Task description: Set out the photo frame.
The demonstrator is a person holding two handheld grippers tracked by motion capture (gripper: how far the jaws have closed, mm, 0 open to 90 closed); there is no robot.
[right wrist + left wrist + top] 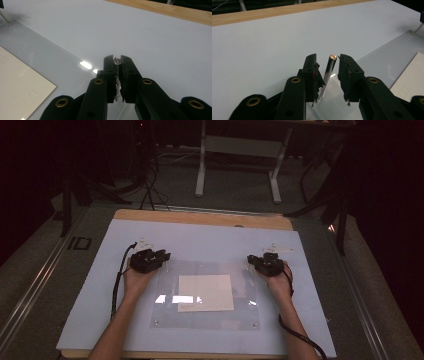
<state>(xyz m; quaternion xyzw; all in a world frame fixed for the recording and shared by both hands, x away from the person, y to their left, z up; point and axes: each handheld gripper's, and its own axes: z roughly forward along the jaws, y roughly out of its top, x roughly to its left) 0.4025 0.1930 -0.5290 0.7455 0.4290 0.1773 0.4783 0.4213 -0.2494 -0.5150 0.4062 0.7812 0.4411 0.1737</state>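
Note:
A clear plastic sheet (210,320) lies on the white board, with a cream paper (205,292) under it. My left gripper (162,255) is at the sheet's far left corner. In the left gripper view its jaws (327,61) stand open around a shiny upright metal pin (331,65), which leans close to the right jaw. My right gripper (252,261) is at the far right corner. In the right gripper view it (117,59) is shut on the round head of a small metal pin (117,61).
The white board (100,285) rests on a wooden tabletop (200,217). Small fasteners mark the sheet's near corners (156,322). A white table frame (237,150) and dark stands are on the floor beyond. The other corner's pin (415,30) shows far off.

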